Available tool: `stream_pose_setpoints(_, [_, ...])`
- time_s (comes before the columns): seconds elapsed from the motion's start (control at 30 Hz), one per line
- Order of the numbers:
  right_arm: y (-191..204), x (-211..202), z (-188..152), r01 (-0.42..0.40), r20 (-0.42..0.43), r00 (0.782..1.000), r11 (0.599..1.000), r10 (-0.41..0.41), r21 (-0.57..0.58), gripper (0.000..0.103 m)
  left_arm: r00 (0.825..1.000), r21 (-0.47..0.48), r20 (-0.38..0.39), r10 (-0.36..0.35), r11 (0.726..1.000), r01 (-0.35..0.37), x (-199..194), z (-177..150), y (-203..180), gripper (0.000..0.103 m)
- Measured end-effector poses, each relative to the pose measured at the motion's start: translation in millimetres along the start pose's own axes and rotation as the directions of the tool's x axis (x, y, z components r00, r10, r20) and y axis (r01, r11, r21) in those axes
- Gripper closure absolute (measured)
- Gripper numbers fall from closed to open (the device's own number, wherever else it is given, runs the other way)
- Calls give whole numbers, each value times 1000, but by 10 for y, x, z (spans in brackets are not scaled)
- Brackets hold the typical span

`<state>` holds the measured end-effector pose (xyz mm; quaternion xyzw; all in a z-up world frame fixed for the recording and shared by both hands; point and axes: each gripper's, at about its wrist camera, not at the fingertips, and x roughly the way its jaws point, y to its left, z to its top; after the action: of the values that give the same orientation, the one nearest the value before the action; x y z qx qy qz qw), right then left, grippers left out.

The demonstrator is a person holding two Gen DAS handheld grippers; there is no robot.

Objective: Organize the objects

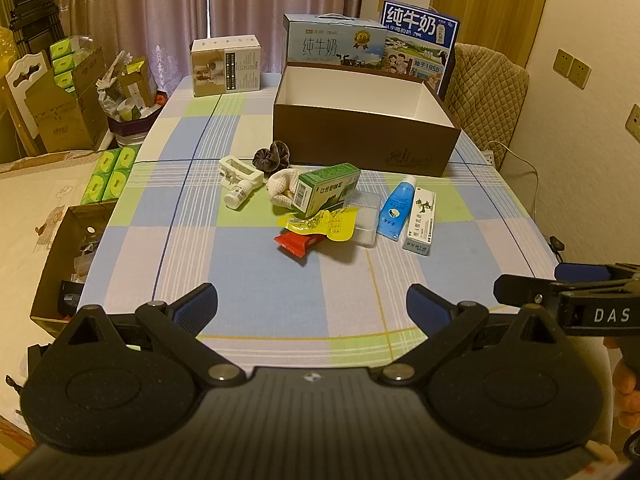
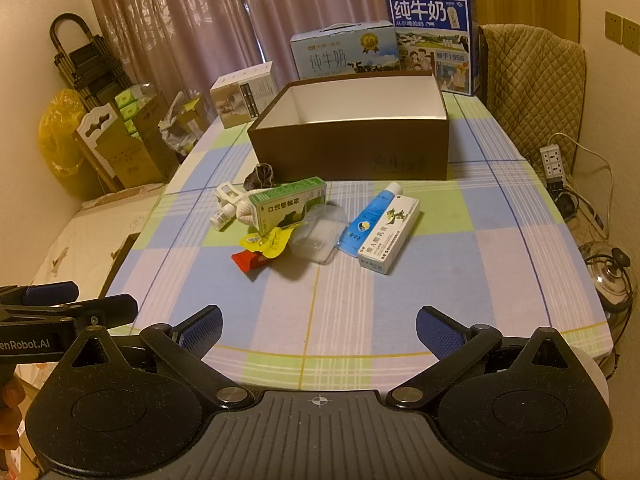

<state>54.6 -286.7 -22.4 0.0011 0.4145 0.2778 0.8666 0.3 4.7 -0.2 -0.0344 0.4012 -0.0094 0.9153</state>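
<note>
An open brown box [image 1: 360, 148] [image 2: 348, 156] with a white inside stands at the back of the checked tablecloth. In front of it lie a green medicine box [image 1: 328, 190] [image 2: 286, 208], a blue tube [image 1: 398, 206] [image 2: 370, 216], a white ointment box [image 1: 420, 220] [image 2: 390, 236], a yellow sachet [image 1: 320, 224], a red packet [image 1: 298, 242], a clear plastic case [image 1: 366, 216], a small white bottle [image 1: 238, 194] and a dark scrunchie [image 1: 274, 154]. My left gripper [image 1: 312, 298] and right gripper [image 2: 319, 320] hover over the table's near edge, both open and holding nothing.
Two milk cartons [image 1: 336, 42] [image 1: 420, 44] and a beige carton [image 1: 226, 66] stand behind the brown box. A quilted chair [image 2: 532, 88] is at the back right, with a power strip [image 2: 554, 164] and cables below. Cardboard boxes and tissue packs [image 1: 110, 176] crowd the left.
</note>
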Motion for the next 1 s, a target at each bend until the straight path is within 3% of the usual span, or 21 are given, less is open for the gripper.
stream_pose_setpoints(1.0, [-139, 211, 11, -3, -36, 999, 1000, 4, 12, 2, 1000, 7, -23, 1, 1000, -1, 139, 38, -155, 3])
